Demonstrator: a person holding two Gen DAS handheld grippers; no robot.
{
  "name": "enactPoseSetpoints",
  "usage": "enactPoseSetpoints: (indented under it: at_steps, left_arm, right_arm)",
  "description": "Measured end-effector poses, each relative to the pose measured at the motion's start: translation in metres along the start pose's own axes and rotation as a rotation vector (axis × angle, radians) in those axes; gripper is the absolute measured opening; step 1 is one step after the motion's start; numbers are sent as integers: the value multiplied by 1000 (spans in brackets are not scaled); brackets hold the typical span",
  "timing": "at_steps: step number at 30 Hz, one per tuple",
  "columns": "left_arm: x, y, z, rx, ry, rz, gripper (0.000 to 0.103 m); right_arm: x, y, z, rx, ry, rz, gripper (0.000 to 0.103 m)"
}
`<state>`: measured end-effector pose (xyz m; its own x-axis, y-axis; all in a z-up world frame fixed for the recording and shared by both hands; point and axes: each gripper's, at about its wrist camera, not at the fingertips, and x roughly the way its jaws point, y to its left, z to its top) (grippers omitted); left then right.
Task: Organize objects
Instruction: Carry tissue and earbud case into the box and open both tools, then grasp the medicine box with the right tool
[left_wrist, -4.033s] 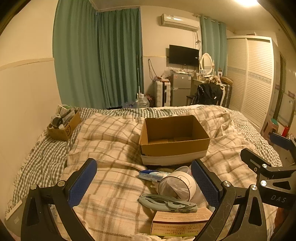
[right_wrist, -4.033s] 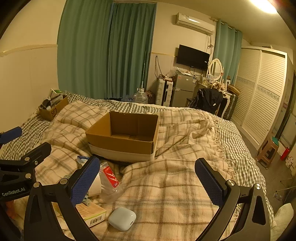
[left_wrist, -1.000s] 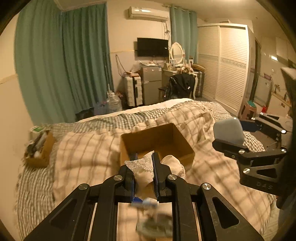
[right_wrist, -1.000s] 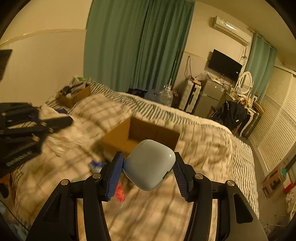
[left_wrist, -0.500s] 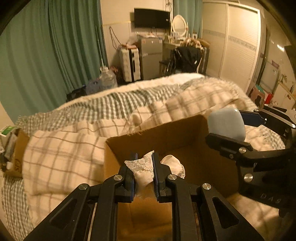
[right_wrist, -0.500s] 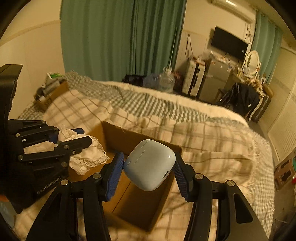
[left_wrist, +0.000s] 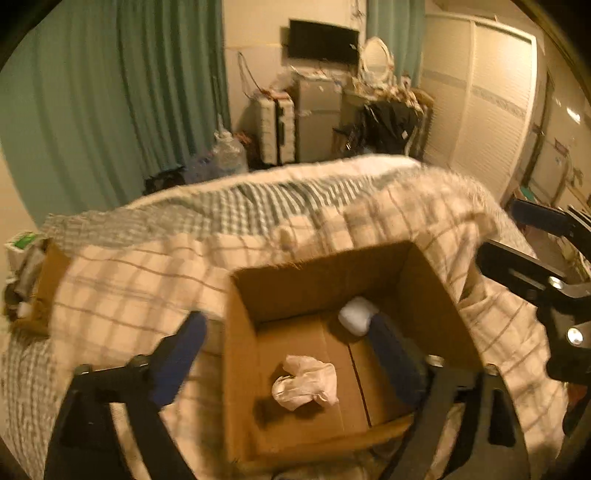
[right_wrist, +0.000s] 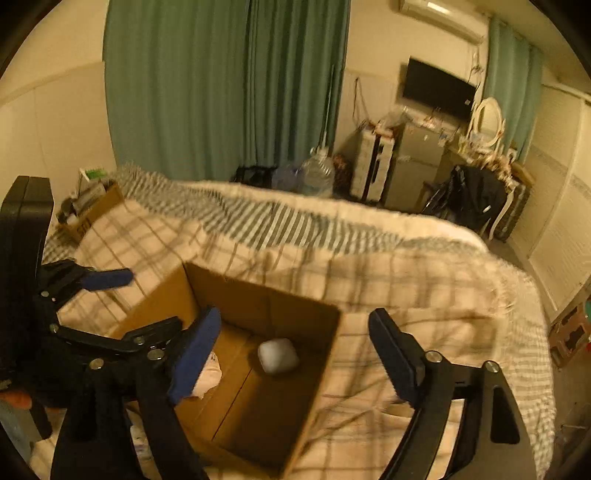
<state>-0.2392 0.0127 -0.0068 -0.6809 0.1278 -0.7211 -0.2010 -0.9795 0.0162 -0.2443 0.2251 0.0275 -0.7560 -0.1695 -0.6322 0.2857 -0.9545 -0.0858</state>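
1. Bed (left_wrist: 122, 280): plaid blanket, carries the cardboard box (left_wrist: 240, 354).
2. Box: open top, directly below both tools.
3. Left tool (left_wrist: 284, 354): spread, empty, straddling the box's left wall; white cloth (left_wrist: 304, 382) lies on the box floor beneath it.
4. Right tool (right_wrist: 295, 343): spread, empty; earbud case (right_wrist: 277, 355) below, at the far wall.
5. Frames are blurred; items outside the box are out of view.

A cardboard box (left_wrist: 332, 284) sits on the bed (left_wrist: 147, 280). In the box, a crumpled cloth (left_wrist: 304, 382) lies near the front and an earbud case (left_wrist: 356, 315) lies behind it, toward the far right corner. A smaller box (left_wrist: 48, 280) sits on the bed, well apart to the left. A water jug (right_wrist: 317, 175) stands on the floor behind the bed.
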Motion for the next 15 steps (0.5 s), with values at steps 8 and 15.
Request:
enactPoseSetpoints:
  at_steps: [8, 15]
  left_arm:
    - [-111, 11, -8, -5, -32, 35, 103]
    - [-164, 5, -55, -1, -2, 102, 103]
  right_arm:
    - [-123, 15, 5, -48, -76, 10, 95]
    - [-199, 43, -25, -130, -103, -4, 100]
